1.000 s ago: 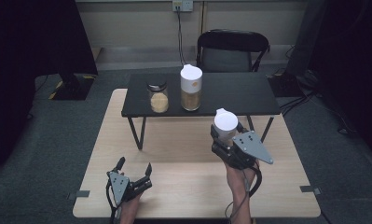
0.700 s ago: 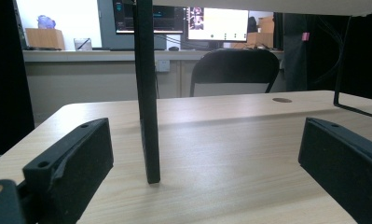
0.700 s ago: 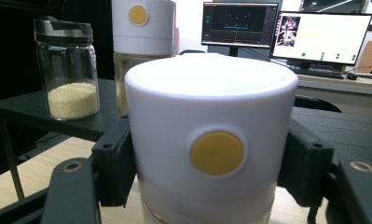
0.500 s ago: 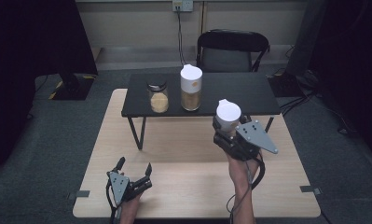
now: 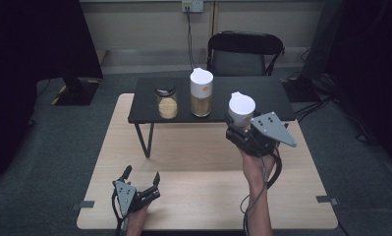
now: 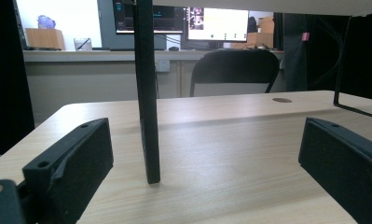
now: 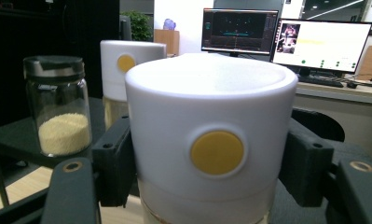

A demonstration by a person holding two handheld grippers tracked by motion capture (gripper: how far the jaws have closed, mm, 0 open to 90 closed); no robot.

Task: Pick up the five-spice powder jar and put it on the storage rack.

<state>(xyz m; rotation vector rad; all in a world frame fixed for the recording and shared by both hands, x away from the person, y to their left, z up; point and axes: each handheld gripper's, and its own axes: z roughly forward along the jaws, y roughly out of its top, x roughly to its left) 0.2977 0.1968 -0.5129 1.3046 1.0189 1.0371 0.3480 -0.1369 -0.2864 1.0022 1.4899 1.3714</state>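
Starting at your left, your left claw (image 5: 140, 183) rests low on the wooden desk (image 5: 203, 162) with its jaws spread wide and nothing between them. On the black raised shelf (image 5: 252, 96) stand a small glass jar of pale grains (image 5: 167, 102) and, just beside it, a tall white-capped canister (image 5: 201, 92). Your right claw (image 7: 207, 163) is clamped on a second white-capped canister (image 5: 241, 111), held up in the air near the shelf's right front edge. So the pick-up looks done; what seems left is setting it on the shelf next to the other two and letting go.
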